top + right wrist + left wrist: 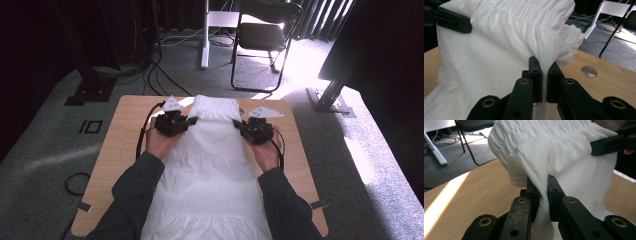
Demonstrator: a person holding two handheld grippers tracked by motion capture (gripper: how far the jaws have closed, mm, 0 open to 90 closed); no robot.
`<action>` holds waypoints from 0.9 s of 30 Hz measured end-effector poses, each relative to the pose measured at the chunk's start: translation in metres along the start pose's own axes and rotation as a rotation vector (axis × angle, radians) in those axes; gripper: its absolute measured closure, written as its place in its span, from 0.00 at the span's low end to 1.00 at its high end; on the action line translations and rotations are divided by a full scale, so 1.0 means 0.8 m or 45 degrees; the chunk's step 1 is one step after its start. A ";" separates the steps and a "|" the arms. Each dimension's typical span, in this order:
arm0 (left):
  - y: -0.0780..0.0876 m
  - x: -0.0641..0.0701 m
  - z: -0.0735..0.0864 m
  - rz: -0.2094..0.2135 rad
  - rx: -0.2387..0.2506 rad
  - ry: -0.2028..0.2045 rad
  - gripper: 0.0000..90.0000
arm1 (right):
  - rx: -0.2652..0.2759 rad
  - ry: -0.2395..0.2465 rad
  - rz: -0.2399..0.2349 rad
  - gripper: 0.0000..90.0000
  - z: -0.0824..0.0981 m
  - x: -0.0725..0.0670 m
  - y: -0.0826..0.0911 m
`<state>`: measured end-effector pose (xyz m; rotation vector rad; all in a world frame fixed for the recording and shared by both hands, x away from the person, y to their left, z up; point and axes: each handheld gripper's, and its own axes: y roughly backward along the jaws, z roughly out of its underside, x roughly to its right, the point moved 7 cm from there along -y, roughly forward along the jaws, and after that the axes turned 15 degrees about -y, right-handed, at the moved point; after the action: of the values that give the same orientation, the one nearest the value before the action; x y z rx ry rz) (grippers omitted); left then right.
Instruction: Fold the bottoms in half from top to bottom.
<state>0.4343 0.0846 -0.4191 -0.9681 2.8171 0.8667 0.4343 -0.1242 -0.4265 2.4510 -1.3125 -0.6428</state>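
Two tools grip one white garment, a skirt-like piece with a gathered, elasticated band at its far end. In the high view the left tool and the right tool stand at opposite sides of that band, each in a hand whose dark sleeve comes in from below; the garment runs lengthwise down the middle of the wooden surface toward the person.

Step in hand, as judged: the banded end is pinched at both sides and raised off the surface, the start of a fold or a repositioning. The next move calls for both hands to travel together at even height, keeping the band taut between them, so the cloth neither sags nor slips from either pinch.

The left gripper view shows the left tool with its jaws closed on a fold of the garment, the cloth hanging clear above the surface; the right tool's black jaw shows at upper right. The right gripper view gives the mirror case: the right tool closed on the ruffled band, and a round hole in the surface. The high view does not resolve how the jaws meet the cloth, but adds the folding chair and floor cables beyond.
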 end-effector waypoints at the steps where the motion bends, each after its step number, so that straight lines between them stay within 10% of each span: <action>1: 0.006 0.010 0.004 0.012 -0.001 -0.015 0.94 | 0.002 0.000 -0.018 0.95 0.009 -0.004 0.007; 10: 0.051 0.099 0.059 0.108 0.003 -0.039 0.93 | -0.045 0.064 -0.089 0.95 0.085 -0.042 0.060; 15: 0.044 0.189 0.162 0.286 -0.209 0.005 0.92 | -0.209 0.096 -0.083 0.95 0.197 -0.063 0.083; 21: 0.014 0.204 0.216 0.269 -0.385 0.019 0.92 | -0.423 0.028 -0.074 0.95 0.276 -0.064 0.057; 27: -0.008 0.185 0.207 0.214 -0.427 -0.041 0.92 | -0.472 -0.004 -0.023 0.94 0.278 -0.048 0.026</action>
<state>0.2957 0.0842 -0.5932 -0.7401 2.8114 1.3959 0.2873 -0.1129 -0.5990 2.1630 -1.0610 -0.8131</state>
